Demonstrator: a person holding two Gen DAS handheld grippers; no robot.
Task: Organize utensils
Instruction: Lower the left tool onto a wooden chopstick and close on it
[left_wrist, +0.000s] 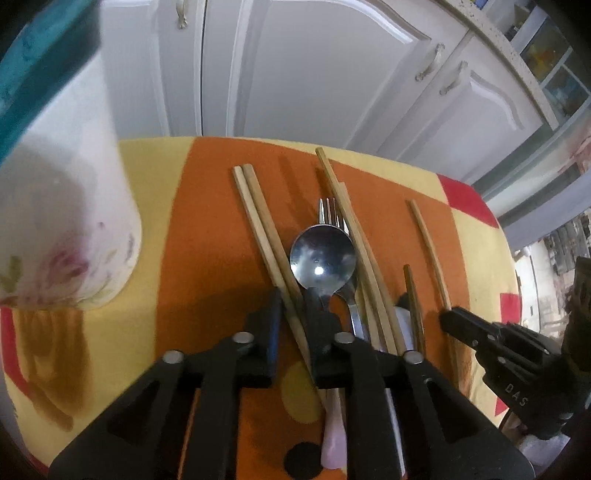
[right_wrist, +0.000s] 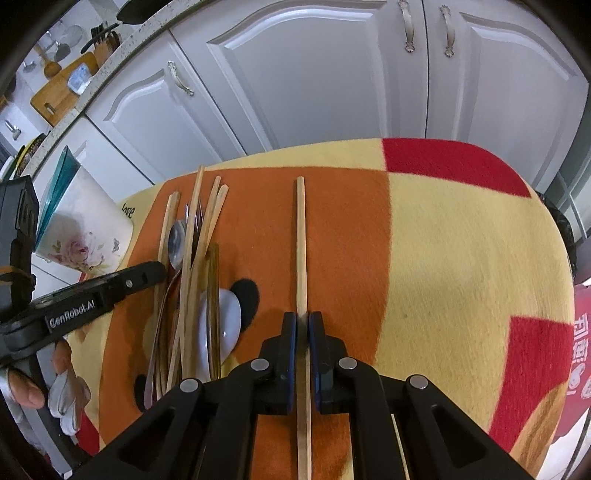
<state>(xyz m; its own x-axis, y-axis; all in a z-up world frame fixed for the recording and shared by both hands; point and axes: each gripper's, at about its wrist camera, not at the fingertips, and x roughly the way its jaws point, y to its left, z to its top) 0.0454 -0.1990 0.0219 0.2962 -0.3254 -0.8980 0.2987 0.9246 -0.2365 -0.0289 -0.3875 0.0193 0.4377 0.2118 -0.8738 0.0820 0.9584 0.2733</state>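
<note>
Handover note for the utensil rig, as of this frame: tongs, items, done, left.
Right tongs: shut on a single chopstick, lying apart from the pile.
Left tongs: slightly open around a chopstick pair; pads not clearly pressing.
Pile on the orange-yellow cloth: metal spoon, fork, more chopsticks, white ceramic spoon.
Floral cup stands at the left; I cannot see inside it.
Done: nothing visibly sorted.
Left: everything in the pile, plus the held chopstick.
</note>
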